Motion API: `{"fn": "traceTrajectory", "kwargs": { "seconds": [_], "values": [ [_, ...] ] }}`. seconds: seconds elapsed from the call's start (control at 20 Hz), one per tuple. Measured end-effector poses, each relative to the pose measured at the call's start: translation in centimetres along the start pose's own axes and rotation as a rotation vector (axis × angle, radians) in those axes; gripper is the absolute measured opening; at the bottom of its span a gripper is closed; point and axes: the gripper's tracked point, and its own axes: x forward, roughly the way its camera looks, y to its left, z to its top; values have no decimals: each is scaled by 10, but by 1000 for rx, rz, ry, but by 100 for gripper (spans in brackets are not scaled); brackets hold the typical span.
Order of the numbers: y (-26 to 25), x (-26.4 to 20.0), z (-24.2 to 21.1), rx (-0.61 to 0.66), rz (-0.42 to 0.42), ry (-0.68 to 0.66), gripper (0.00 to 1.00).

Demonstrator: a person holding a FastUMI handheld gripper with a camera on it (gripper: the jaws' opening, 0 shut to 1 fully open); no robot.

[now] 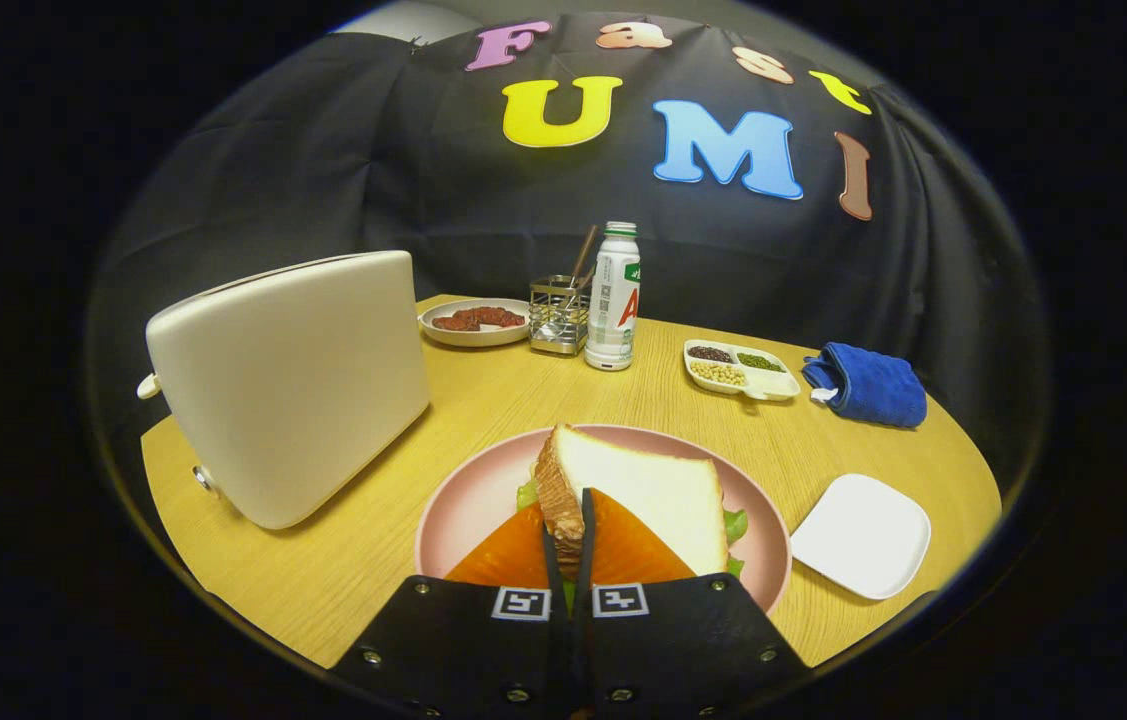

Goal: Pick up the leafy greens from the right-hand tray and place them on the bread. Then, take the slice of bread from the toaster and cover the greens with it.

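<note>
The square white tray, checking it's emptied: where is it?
In the gripper view, the square white tray sits on the wooden table, right of the pink plate, nearer than the blue cloth.

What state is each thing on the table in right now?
gripper: shut on the bread slice's crust edge
bread slice: tilted over the greens, not yet laid flat
greens: on the pink plate, peeking out under the bread
pink plate: loaded
toaster: upright, slots hidden
white tray: bare
bottle: upright, capped
blue cloth: folded
</note>
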Motion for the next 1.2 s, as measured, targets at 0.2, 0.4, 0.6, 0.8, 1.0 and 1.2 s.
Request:
{"fn": "traceTrajectory", "kwargs": {
  "seconds": [0.2,0.4,0.6,0.8,1.0,1.2],
  "values": [
    [2,0,-1,16,1,0,2],
    [6,-2,1,14,19,-8,15],
    [28,0,-3,46,127,13,33],
    [28,-1,0,70,122,10,72],
    [28,-1,1,59,121,4,72],
    [28,-2,0,63,122,5,72]
  ]
}}
